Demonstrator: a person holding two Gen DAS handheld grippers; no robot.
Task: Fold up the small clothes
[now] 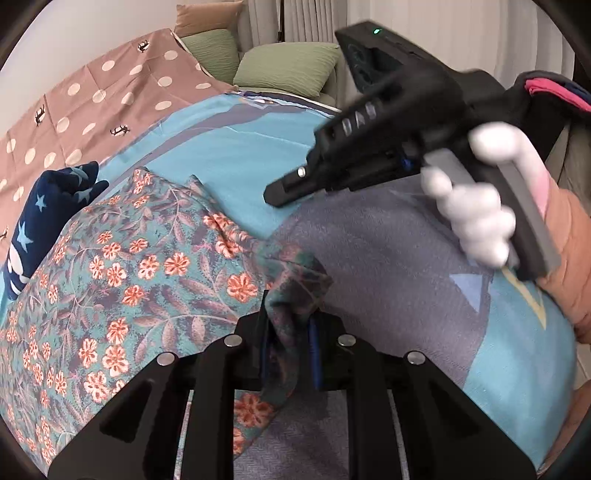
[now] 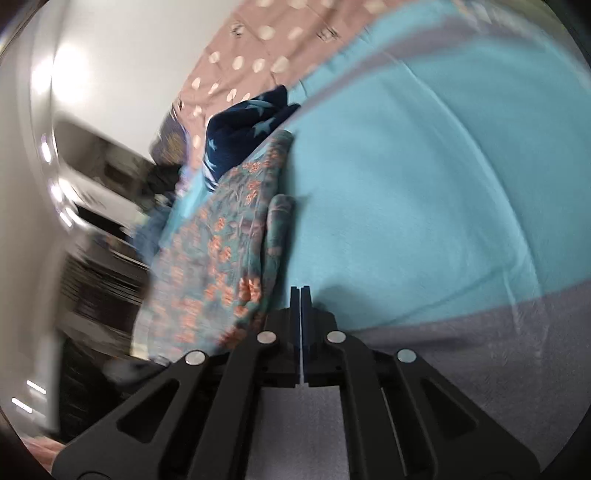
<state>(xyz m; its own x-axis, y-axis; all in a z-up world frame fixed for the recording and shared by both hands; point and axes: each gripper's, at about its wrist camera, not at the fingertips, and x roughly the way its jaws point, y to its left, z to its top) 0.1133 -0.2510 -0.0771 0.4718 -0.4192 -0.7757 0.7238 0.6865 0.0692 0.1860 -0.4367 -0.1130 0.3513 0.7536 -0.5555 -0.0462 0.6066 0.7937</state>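
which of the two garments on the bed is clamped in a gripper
The floral garment, teal with orange flowers: the left gripper is shut on a bunched corner of it. The navy star-print garment lies untouched beyond it, and the right gripper is shut on nothing.

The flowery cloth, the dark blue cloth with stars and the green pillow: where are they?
flowery cloth (image 1: pixel 122 266), left wrist view, on its flat middle.
dark blue cloth with stars (image 1: pixel 48 210), left wrist view, on its bunched middle.
green pillow (image 1: pixel 286 70), left wrist view, on its front face.

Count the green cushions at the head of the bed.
2. One ribbed green cushion lies left, under a tan pillow; another green cushion lies right of it. More may be hidden.
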